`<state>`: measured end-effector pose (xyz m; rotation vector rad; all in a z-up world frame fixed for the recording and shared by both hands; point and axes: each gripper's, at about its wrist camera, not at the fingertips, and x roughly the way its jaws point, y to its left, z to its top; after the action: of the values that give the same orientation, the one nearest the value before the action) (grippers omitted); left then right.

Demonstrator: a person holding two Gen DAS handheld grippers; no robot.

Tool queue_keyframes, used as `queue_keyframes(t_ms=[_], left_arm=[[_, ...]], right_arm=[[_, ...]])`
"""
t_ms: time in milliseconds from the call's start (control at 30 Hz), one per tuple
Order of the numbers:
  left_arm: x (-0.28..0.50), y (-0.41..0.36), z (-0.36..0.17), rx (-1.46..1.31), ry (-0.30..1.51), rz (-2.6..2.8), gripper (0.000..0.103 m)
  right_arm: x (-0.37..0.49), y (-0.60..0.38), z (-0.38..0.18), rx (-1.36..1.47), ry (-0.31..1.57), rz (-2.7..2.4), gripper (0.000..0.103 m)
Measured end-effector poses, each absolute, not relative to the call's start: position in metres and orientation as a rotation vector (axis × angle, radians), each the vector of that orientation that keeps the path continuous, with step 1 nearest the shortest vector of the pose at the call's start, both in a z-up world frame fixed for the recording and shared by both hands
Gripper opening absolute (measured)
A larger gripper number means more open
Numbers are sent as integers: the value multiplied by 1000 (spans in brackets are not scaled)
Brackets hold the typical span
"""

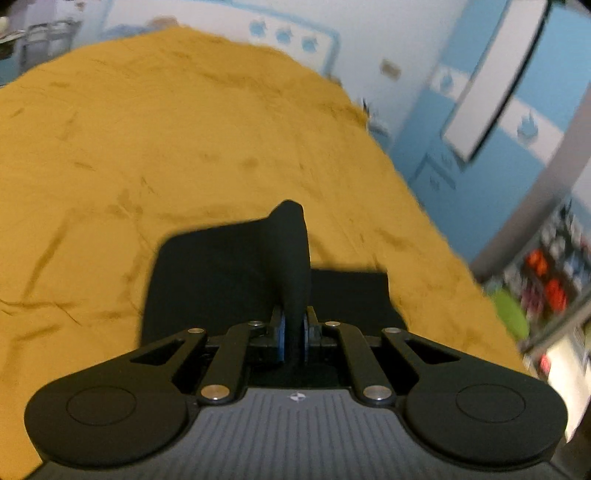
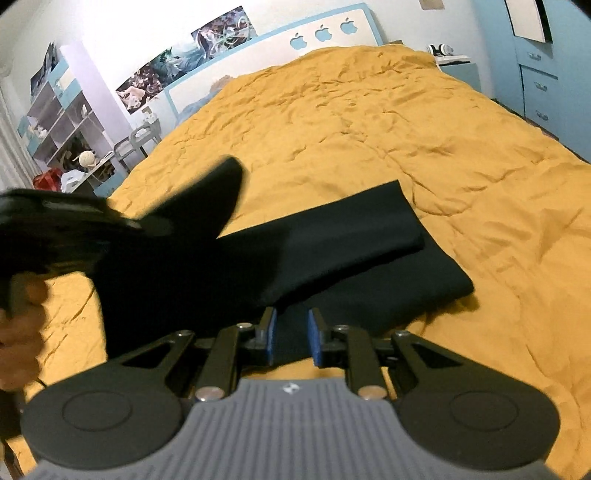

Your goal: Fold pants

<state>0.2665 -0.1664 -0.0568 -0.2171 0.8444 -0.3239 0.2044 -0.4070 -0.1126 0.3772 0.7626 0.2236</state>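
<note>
The black pants (image 2: 332, 251) lie partly folded on the mustard-yellow bedspread (image 2: 369, 122). My left gripper (image 1: 294, 332) is shut on a raised fold of the pants (image 1: 291, 258) and holds it up above the layer below. In the right wrist view the left gripper's blurred body shows at the left edge with the lifted cloth. My right gripper (image 2: 291, 336) is open, its blue pads (image 2: 314, 338) on either side of the pants' near edge, low over the bed.
The bed has a white and blue headboard (image 2: 321, 35) at the far end. Blue drawers (image 2: 539, 85) and a nightstand (image 2: 458, 70) stand at the right. Open shelves (image 2: 62, 122) and clutter stand at the left. A hand (image 2: 18, 332) holds the left gripper.
</note>
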Motion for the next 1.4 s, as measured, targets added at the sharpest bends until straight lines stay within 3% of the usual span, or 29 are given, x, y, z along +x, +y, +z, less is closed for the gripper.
queue_keyframes(t_ms=[233,400,467,533,667,967,1200,1400], left_arm=[[280,-184,-101,-258,1052,-361,10],[293,-167,-109,-457,1143,-425,28],[289,-163,-106,-525,1146,-490,42],[284,-158,-97,-544,1123,-529,42],[279,-139,-77,-503,1045,-505,42],[247,-125,-108,-351,1137,-491,37],[225,-108,-117,-428,1181,-578,37],[231,-72,-90,-442,1051,-488,37]], right_arm=[[199,-417,-117,408,768,230,15],[198,-411,-116,403,763,258,16],[200,-409,-115,408,763,272,19],[200,-408,-114,410,756,283,28],[205,-403,-113,409,760,293,32],[211,-386,-121,377,805,290,32],[212,-386,-125,378,832,297,32],[246,-387,-133,420,855,304,32]])
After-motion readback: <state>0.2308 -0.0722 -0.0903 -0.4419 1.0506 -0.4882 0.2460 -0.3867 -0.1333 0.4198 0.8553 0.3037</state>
